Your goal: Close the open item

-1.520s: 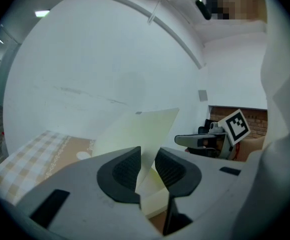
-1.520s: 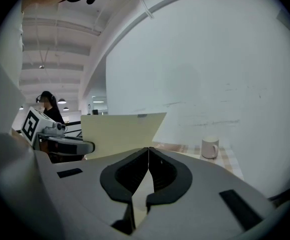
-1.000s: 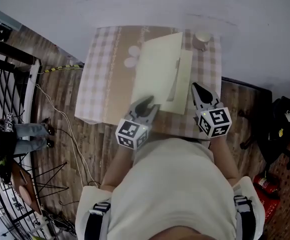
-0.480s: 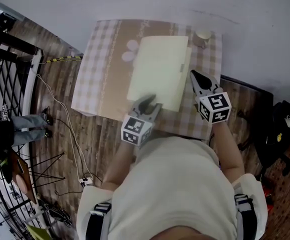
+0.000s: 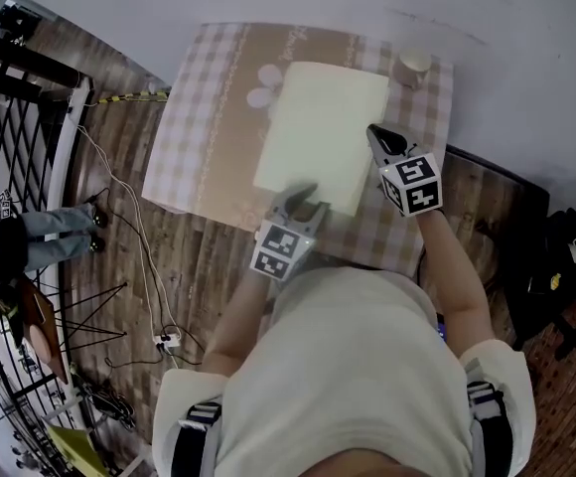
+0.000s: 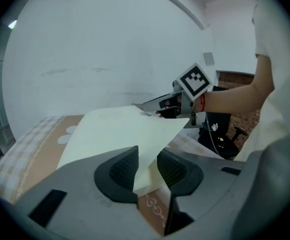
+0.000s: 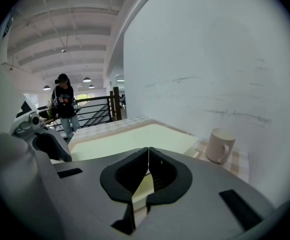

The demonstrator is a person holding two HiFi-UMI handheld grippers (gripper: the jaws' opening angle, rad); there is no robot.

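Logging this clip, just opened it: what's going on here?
A person with a gripper in each hand is closing a large pale folder on the checked table. Its cover lies almost flat. The left gripper has its jaws apart around the cover's near corner; the right gripper, jaws shut, is at the folder's right edge.

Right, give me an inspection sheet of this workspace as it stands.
Surface: table under a checked cloth, flat.
Job's things: pale folder lies nearly shut; its near corner is lifted off the layer below.
Clutter: one mug at the far right corner.
Grippers: left gripper open, the folder's lifted corner between its jaws; right gripper shut, at the folder's right edge.
Cables: white cable across the wooden floor, left of the table.
Surroundings: black railing and a standing person at left; white wall behind.
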